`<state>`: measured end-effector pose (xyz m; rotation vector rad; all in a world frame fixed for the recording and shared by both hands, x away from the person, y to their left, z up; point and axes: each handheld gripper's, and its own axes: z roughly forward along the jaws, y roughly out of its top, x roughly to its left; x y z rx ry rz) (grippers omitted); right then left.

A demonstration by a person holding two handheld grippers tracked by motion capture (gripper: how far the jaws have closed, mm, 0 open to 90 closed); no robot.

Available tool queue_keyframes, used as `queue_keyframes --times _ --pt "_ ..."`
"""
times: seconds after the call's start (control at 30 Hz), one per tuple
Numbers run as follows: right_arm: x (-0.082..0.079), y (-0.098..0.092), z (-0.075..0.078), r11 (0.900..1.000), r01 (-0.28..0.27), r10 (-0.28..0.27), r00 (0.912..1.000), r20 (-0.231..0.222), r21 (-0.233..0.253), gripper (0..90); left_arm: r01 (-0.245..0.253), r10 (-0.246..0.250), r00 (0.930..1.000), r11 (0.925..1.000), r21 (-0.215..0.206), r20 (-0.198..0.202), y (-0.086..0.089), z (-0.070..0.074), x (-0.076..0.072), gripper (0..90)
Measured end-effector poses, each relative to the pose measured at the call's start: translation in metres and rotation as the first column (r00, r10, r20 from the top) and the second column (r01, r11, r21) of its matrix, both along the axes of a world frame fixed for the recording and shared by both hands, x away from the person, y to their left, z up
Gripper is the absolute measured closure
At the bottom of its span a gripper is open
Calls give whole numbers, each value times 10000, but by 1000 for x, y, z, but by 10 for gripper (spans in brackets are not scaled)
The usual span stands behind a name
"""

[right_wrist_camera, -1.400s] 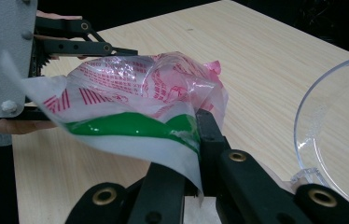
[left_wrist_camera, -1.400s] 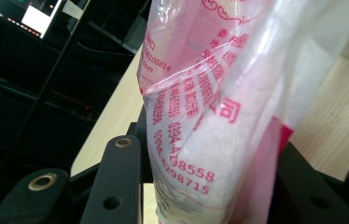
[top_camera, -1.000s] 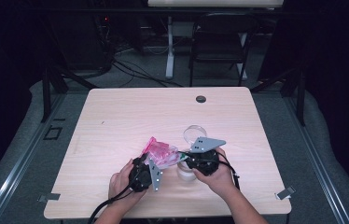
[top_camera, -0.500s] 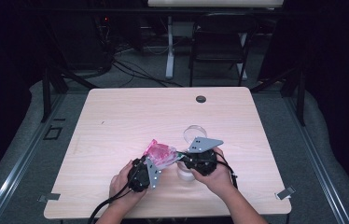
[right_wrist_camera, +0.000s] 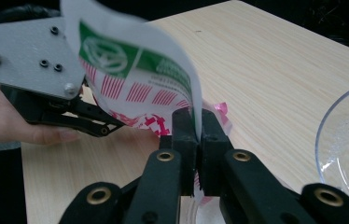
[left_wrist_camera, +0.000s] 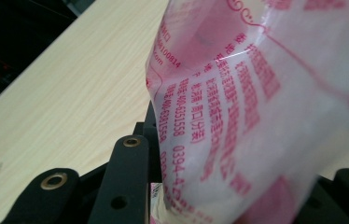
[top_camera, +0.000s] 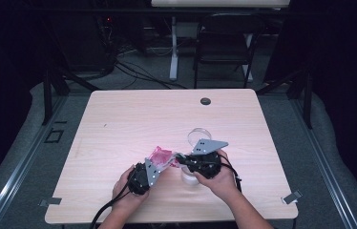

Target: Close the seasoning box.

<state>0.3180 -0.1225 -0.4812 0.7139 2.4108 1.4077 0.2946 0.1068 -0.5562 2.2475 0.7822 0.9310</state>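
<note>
Pink packet (top_camera: 161,156) | pinched by both hand-held grippers | clear bowl (top_camera: 199,138) beside

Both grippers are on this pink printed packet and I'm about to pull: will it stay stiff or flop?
Likely floppy: the packet curls over between the grippers. Probably light, since the right gripper holds it by one pinched edge. Its glossy film may slip.

The high view is looking down over the table (top_camera: 119,124); both gripper views are facing the packet (left_wrist_camera: 256,116) closely.
</note>
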Motion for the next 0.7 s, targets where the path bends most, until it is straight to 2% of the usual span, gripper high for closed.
queue_keyframes --times 0.13,0.2,0.5,0.7 --pt "1 -2 0 9999 -35 36 9999 -114 112 831 -2 -6 9993 9998 -220 -366 2 -3 4 711" --pt "1 -2 0 9998 -54 56 9999 -127 191 780 -29 6 9982 9993 -375 -596 3 -4 5 712" --pt "2 -6 4 9960 170 -168 9999 -39 874 560 -140 32 9946 9946 -1031 -1039 10 -6 9 715" --pt "4 -9 7 9941 339 -333 9994 -75 1030 480 -361 157 9912 9873 -1546 -1317 15 -4 12 716"
